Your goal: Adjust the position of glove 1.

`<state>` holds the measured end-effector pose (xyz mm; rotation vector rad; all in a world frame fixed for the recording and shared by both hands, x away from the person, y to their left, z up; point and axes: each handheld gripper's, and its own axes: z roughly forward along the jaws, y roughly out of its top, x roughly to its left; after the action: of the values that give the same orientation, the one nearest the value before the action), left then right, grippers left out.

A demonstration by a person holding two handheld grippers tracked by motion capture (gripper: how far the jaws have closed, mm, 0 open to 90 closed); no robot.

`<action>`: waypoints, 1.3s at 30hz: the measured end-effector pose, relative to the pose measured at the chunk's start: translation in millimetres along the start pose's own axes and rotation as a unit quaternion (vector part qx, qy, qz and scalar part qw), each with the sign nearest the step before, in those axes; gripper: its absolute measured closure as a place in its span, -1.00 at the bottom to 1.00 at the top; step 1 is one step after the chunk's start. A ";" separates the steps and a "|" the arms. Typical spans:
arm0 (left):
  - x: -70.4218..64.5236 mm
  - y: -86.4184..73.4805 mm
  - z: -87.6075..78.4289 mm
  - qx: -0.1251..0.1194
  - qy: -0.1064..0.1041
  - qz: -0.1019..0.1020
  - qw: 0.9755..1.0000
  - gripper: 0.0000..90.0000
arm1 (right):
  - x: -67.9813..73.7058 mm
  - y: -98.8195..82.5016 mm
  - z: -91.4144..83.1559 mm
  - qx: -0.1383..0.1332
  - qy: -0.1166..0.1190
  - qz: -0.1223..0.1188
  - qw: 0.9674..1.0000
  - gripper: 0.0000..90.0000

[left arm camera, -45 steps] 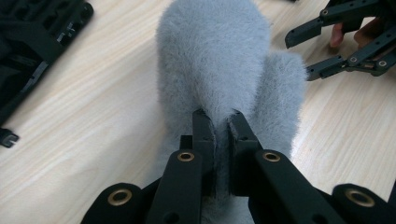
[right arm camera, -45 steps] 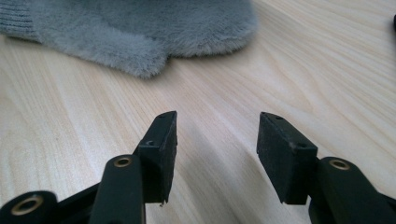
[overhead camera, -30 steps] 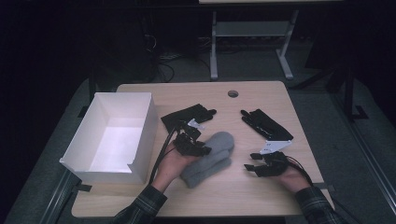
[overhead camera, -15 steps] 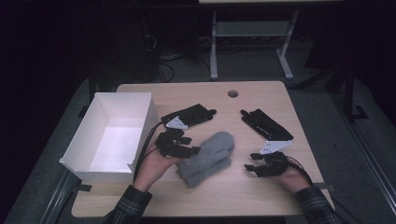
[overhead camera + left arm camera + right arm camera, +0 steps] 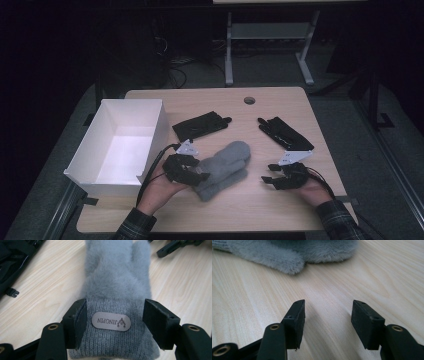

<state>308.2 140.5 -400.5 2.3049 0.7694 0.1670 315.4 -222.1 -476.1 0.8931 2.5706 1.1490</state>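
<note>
grey mitten (image 5: pixel 117 285) cuff between just-opened left gripper (image 5: pixel 115 315) jaws, right gripper (image 5: pixel 328 315) spread, empty

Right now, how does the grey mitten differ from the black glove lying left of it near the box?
The grey mitten is fluffy, with no separate fingers; the black glove is thin and smooth, with separate fingers. The mitten is bulkier, the glove flat. The mitten's cuff sits between the open jaws of the left tool; the glove lies untouched. Both rest on the table.

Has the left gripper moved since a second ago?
Yes. The left gripper slid toward the white box, back along the grey mitten, jaws just opening.
</note>
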 end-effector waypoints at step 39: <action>-17.6 5.9 7.0 0.017 -0.011 -0.050 0.999 0.27 | -0.4 -0.2 -0.1 0.000 0.002 -0.002 1.000 -0.01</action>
<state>298.9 123.0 -400.4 2.2904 0.8802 0.0833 315.6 -222.4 -476.2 0.8871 2.5744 1.1509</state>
